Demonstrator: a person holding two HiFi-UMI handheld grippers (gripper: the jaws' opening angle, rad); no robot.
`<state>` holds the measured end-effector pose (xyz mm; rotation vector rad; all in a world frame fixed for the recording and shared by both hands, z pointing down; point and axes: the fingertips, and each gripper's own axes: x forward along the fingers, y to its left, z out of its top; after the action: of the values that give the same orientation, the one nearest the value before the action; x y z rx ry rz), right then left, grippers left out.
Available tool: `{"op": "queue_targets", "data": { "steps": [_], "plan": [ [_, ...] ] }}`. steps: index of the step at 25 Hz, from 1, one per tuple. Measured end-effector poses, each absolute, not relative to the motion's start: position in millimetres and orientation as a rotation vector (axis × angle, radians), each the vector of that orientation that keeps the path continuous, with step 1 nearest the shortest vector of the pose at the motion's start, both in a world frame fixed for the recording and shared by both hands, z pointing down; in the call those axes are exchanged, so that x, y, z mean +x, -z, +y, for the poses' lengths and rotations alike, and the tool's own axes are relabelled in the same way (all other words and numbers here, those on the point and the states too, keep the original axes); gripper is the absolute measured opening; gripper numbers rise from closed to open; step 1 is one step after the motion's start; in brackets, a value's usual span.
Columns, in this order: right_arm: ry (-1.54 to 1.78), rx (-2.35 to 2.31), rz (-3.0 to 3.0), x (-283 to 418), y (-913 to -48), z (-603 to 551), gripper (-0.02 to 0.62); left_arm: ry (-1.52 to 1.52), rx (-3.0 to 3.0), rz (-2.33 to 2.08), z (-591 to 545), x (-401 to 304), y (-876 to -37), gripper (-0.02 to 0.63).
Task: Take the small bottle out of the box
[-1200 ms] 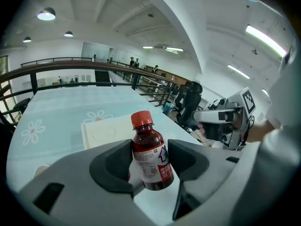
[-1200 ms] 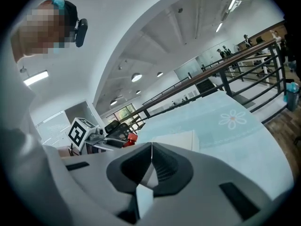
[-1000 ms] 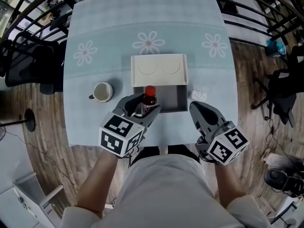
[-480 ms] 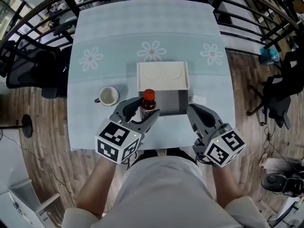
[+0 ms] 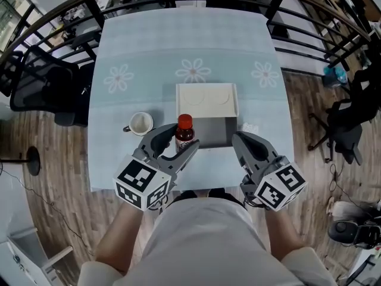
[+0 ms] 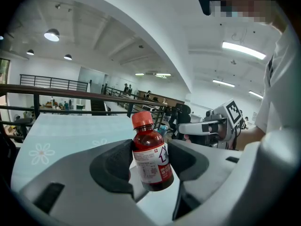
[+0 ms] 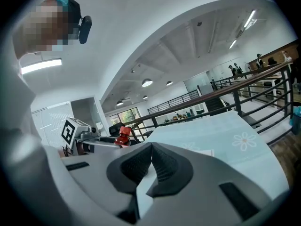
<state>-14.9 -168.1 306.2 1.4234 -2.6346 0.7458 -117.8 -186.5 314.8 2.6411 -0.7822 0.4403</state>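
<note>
The left gripper [image 5: 177,146] clasped the small bottle [image 5: 184,133] at the box's [image 5: 215,131] near-left corner (lid open); the right gripper [image 5: 241,140], clenched empty, hung off its near-right corner.

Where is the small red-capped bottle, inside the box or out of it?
Out. The left gripper grips the bottle by its body, and its base hangs free by the open box's near left corner.
</note>
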Motion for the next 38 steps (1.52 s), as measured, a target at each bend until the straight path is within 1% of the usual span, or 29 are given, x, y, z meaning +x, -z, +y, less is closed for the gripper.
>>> {"op": "queue_targets", "data": {
  "steps": [16,38],
  "plan": [
    [-0.687,1.348,-2.696,-25.1,-289.8,-170.7,0.021,-0.310,2.718,-0.805,-183.0,-115.5,-291.4,0.249],
    [-0.700,1.261,-2.737,-11.9,-286.2,-173.1,0.021,-0.263,2.694,-0.840,-180.6,-101.4,-289.9,0.247]
  ]
}}
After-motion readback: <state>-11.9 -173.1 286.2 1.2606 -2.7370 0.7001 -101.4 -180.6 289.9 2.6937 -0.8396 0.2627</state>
